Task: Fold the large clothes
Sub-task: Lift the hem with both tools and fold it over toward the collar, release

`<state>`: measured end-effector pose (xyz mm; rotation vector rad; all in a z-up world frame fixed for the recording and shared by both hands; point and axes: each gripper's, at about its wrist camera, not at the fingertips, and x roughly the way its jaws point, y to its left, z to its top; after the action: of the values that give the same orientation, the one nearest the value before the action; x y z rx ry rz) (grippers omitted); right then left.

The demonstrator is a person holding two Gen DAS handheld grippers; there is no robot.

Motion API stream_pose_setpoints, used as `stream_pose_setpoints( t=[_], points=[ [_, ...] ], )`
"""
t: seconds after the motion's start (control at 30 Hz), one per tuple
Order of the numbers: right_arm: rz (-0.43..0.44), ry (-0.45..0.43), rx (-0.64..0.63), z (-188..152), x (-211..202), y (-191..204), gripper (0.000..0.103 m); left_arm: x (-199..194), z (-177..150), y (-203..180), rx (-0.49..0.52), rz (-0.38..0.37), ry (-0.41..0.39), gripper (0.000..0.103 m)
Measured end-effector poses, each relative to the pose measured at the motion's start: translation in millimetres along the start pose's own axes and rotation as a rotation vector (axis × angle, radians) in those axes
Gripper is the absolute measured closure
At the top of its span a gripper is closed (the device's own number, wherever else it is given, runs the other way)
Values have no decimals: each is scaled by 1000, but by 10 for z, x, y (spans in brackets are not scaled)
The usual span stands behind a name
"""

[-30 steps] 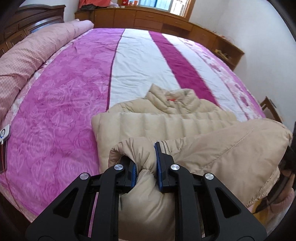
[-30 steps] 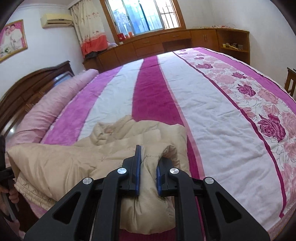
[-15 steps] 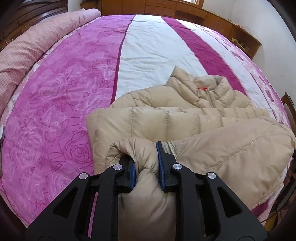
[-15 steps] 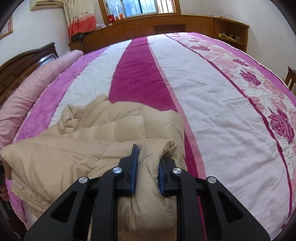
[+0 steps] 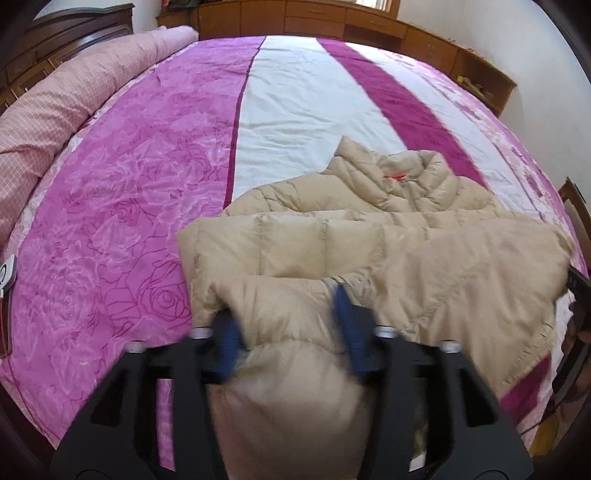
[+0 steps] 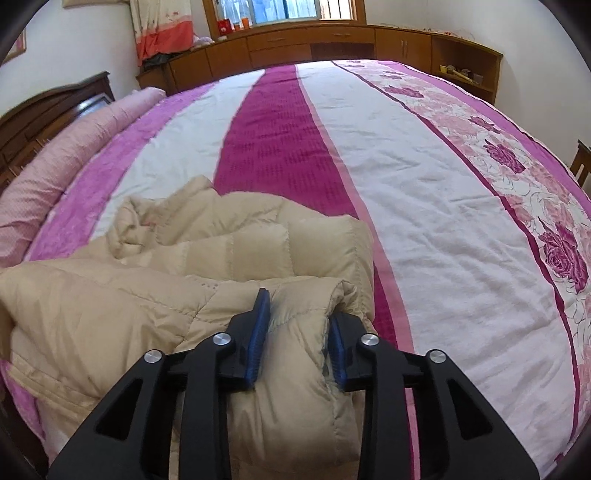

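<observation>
On the striped bedspread (image 5: 122, 206), the beige down jacket (image 5: 332, 251) is doubled over on itself, its folded edge bracketed at one corner by the wide-spread left gripper (image 5: 286, 330) and at the other by the part-opened right gripper (image 6: 297, 334), apparently for release.

A bedspread (image 6: 424, 206) striped in pink, white and magenta, with a rose-printed band along its right edge, covers the bed. Along the bed's left edge lies a long rolled pink checked quilt (image 5: 74, 92), up against a dark wooden headboard (image 6: 55, 107). Beyond the far edge a run of low wooden cabinets (image 6: 332, 42) stands under a window (image 6: 280, 11), with an orange-hemmed curtain (image 6: 162, 29) hanging at its left. A small white device (image 5: 7, 275) sits at the bed's left edge.
</observation>
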<state>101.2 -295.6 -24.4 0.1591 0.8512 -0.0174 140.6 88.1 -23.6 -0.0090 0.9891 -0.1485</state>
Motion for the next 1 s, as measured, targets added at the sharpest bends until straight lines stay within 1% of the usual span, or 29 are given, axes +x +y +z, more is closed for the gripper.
stream_pose_setpoints(
  t=[0.03, 0.07, 0.1, 0.17, 0.2, 0.23, 0.3, 0.33, 0.5, 0.67, 0.83, 0.9, 1.0],
  points=[
    [9, -4, 0, 4, -34, -5, 66, -67, -44, -6, 4, -19, -8, 23],
    [17, -8, 1, 10, -69, -3, 64, -124, -79, -15, 8, -19, -19, 17],
    [24, -15, 2, 7, -113, -12, 59, -182, -115, -26, 15, -7, -36, 14],
    [23, -32, 7, -2, -207, -25, 40, -307, -175, -54, 50, 0, -60, 13],
    [5, -54, 13, -10, -275, -35, 23, -347, -185, -56, 57, -2, -64, 13],
    [6, -70, 15, -14, -324, -34, 22, -410, -198, -50, 58, -4, -73, 13],
    [40, -79, 14, -18, -448, -48, 22, -524, -222, -19, 54, -6, -89, 13],
    [44, -85, 10, -25, -502, -53, 22, -565, -229, -5, 51, -7, -94, 13],
    [44, -107, -40, -111, -780, -61, 21, -828, -319, 93, 39, -14, -127, 12],
    [43, -99, -115, -277, -996, -78, 20, -997, -484, 151, 68, -2, -135, 12],
    [18, -53, -197, -452, -1003, -164, 20, -1017, -674, 181, 117, 34, -115, 12],
    [14, -27, -212, -515, -959, -227, 20, -1000, -740, 204, 137, 58, -103, 12],
    [6, 3, -229, -587, -881, -289, 20, -940, -790, 249, 152, 71, -80, 12]
  ],
)
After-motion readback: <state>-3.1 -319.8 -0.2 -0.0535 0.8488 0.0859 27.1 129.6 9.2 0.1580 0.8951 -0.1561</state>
